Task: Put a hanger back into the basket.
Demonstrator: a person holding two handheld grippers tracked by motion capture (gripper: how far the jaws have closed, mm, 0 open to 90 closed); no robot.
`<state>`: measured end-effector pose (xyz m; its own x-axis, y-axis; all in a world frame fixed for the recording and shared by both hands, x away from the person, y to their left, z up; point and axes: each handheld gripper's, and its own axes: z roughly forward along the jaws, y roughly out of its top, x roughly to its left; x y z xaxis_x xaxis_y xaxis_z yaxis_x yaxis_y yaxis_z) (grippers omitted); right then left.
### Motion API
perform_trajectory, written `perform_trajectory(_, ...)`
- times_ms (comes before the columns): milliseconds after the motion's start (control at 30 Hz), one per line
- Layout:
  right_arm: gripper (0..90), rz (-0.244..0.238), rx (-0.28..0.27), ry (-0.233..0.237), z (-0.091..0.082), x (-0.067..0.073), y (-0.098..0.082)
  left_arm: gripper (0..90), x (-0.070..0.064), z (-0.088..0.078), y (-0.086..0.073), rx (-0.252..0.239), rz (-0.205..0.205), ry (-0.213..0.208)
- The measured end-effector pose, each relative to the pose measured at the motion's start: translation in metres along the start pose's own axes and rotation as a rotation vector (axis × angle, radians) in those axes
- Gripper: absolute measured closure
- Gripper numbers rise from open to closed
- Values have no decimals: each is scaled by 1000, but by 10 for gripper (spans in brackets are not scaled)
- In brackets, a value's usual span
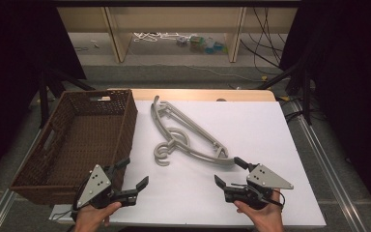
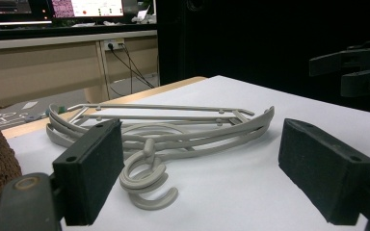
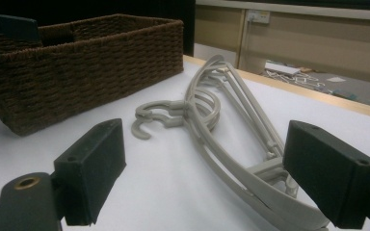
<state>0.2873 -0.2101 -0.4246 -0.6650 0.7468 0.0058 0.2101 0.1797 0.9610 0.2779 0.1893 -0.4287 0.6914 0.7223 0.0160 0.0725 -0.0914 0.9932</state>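
I see the grey plastic hangers [image 1: 186,135], smooth curved bars stacked with looped hooks, lying flat on the white table [image 1: 270,145] just ahead of my right gripper [image 1: 231,172], jaws spread wide and empty. My left gripper [image 1: 134,172] gapes likewise, beside the brown woven basket [image 1: 67,145].

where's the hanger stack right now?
In the high view, the grey plastic hangers lie stacked mid-table on the white sheet, just right of the wicker basket, ahead of the open left gripper and right gripper.
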Motion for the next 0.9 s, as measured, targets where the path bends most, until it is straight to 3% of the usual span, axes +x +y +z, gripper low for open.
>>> perform_trajectory(433,162,-1,5,7,4,0,1,158,0,1,0,7,10,-8)
perform_trajectory(500,164,-37,6,-12,5,-1,2,158,0,1,0,4,7,-8)
perform_trajectory(600,170,-34,18,3,8,-3,5,158,0,1,0,11,11,-10)
perform_trajectory(633,172,-59,18,5,9,-5,7,158,-1,1,0,10,4,-9)
perform_trajectory(900,204,-97,95,35,23,-14,22,158,-1,1,0,11,3,-9)
